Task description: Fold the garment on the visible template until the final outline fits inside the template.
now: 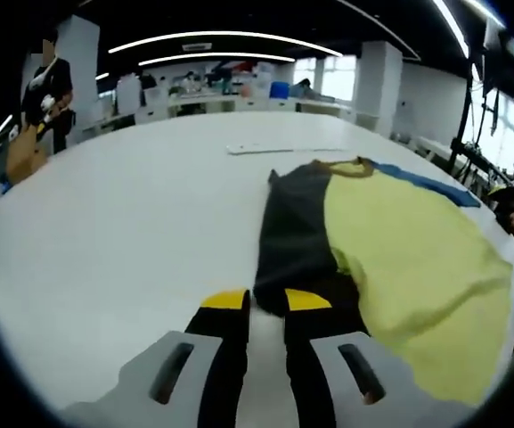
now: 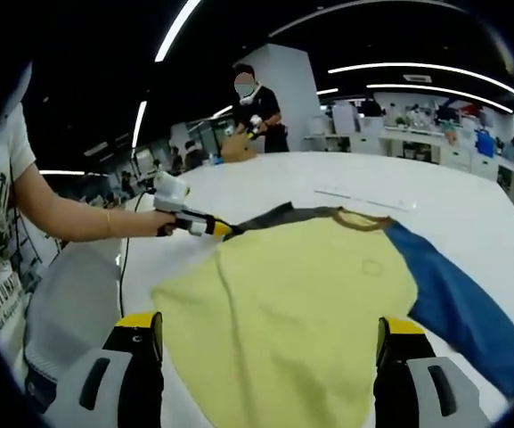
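In the right gripper view, the right gripper (image 2: 268, 343) hung nearest, its yellow-tipped black fingers (image 2: 139, 323) spread wide apart above the hem end of the garment and gripping nothing. Under and beyond them lay the pale yellow cloth shirt with one blue sleeve, one dark grey sleeve and a tan collar (image 2: 301, 294), spread front-up on the round white desk (image 2: 265, 183). The blue sleeve (image 2: 457, 308) ran out flat to one side. On the other side the left gripper (image 2: 218, 229), held in a person's hand (image 2: 163, 223), met the cloth at the dark grey sleeve (image 2: 270, 215).

In the left gripper view the left gripper (image 1: 268, 300) had its fingers (image 1: 225, 300) close together at the end of the dark grey sleeve (image 1: 297, 236); they seemed to pinch the cuff, though the contact itself was hard to make out. The sleeve stretched away toward the tan collar (image 1: 350, 168), with the yellow body (image 1: 408, 259) beside it.

Farther off on the desk lay a thin white strip (image 1: 283, 148), and beyond the desk stood another person (image 2: 258, 111) in an open office.

I could not make out a template outline under the shirt. Judging by the flat body and the spread blue sleeve, the folding was barely begun: at most the first sleeve fold was being taken up, with the second sleeve and the body folds left.
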`<state>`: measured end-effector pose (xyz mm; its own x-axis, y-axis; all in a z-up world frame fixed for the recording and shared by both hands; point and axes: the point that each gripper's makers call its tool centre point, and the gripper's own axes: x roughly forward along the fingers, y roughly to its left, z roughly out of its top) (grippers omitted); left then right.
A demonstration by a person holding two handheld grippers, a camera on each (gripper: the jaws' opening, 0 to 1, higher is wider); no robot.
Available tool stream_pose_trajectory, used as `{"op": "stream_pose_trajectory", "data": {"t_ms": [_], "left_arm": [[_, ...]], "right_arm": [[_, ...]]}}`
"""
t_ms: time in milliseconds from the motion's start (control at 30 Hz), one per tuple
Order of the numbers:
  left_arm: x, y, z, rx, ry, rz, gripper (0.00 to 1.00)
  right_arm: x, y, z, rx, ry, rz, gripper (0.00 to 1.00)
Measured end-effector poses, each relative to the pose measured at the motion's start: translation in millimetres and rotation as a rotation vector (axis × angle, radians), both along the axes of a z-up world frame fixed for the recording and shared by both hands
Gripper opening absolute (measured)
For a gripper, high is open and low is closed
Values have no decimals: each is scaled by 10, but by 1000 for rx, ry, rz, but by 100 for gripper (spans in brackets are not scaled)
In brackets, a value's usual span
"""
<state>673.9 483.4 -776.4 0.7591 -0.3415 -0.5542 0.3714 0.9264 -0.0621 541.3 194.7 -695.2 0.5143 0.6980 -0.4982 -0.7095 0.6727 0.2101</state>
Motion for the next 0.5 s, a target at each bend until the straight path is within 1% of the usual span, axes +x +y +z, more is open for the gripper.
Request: {"op": "stream_pose_trajectory", "data": {"t_ms": [33,133,167,300,367,500], "left_arm": [[1,-14,-13,-4,10,6,9],[19,-4,-22,-4,24,17,1],[2,-19,-29,-25,37,22,1],[-11,-27,-11,-35,42,34,0],[-30,-63,43,-52,38,35,0],[-37,-165,224,-92,1,26,0]], "right_arm": [[-1,-4,-1,-2,0,0,99],[-1,-9,-9,-5,2,-2,99],[-2,-11,-14,-7,2,-2,99],[-1,-4,-34,-14,2,-4,99],[-1,5,-31,-9,1,-4,99],[2,15,-20,-3,-2,-5,99]]}}
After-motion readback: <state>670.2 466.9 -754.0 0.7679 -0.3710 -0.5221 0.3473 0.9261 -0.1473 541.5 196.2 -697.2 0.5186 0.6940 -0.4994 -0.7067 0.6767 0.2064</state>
